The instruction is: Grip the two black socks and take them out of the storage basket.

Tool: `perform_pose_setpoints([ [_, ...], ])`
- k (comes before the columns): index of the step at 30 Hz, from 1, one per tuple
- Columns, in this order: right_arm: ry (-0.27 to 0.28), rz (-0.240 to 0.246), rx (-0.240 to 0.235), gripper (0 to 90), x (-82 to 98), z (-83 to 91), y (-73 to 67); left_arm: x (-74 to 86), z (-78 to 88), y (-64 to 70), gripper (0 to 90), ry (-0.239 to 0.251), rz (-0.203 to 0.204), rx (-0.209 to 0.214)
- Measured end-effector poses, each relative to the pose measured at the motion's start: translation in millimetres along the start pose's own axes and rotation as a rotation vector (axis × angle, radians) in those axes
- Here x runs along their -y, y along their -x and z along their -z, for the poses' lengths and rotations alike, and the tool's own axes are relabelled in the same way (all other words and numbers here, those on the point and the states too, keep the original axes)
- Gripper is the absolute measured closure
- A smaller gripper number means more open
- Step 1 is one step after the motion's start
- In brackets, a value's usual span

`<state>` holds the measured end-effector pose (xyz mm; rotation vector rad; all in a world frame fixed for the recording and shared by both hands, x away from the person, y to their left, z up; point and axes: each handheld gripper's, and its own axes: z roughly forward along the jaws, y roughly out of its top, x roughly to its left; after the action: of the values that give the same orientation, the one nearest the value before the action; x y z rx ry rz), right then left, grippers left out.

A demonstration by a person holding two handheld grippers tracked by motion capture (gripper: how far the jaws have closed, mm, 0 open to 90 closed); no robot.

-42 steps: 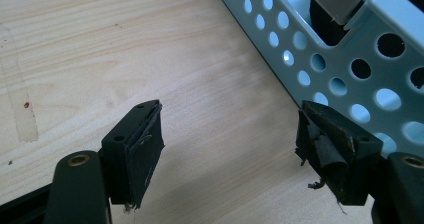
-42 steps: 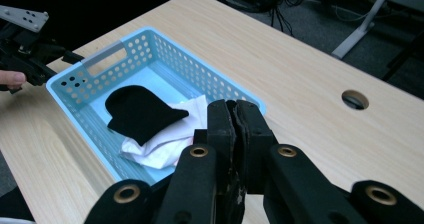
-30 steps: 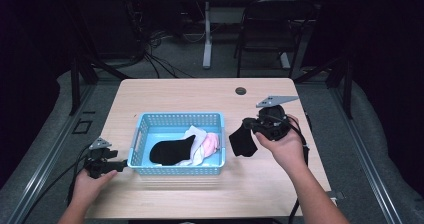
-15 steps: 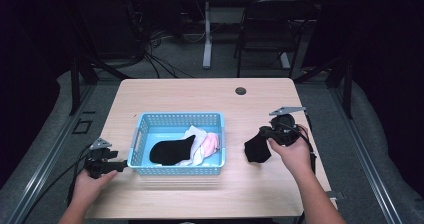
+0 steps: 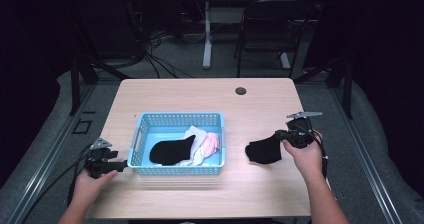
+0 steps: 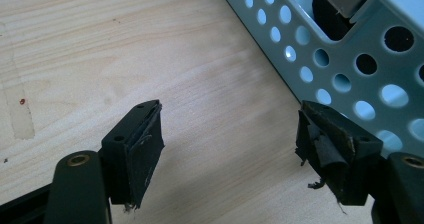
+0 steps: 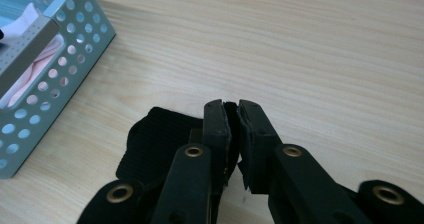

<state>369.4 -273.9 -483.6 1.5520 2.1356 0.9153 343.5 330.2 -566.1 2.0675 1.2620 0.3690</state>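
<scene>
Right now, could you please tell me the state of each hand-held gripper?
Left hand-held gripper: open, empty.
Right hand-held gripper: shut on the black sock.

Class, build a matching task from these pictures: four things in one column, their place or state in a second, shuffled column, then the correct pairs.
Things
1. left tool
2. right tool
3. basket
4. pink cloth

Place or state
A. inside the basket
B. shut on a black sock
C. open, holding nothing
D. light blue, on the table

Pairs: 1-C, 2-B, 3-D, 4-A
</scene>
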Motion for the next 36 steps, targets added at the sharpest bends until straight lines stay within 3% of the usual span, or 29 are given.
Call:
perform_pose_setpoints([
  [5,-0.001,-0.011,-0.004,74.1,0.1,-1.7,0.7,0.1,0.4,0.2,26.6,0.001,0.0,0.0],
  [14,0.008,0.019,0.002,59.4,-8.4,-1.7,-10.7,0.1,0.6,0.4,26.6,0.002,0.0,0.0],
  [22,-0.007,0.046,-0.007,58.3,-16.3,-4.5,-23.6,0.1,0.5,0.7,26.6,0.002,-0.002,0.0],
  [28,-0.003,0.11,-0.039,58.0,-27.9,-5.6,-47.3,0.1,0.6,0.7,26.6,0.003,-0.002,0.0],
  [36,-0.006,0.201,-0.133,57.9,-49.0,-16.3,-95.6,0.0,0.8,0.5,26.6,0.003,-0.002,0.002],
])
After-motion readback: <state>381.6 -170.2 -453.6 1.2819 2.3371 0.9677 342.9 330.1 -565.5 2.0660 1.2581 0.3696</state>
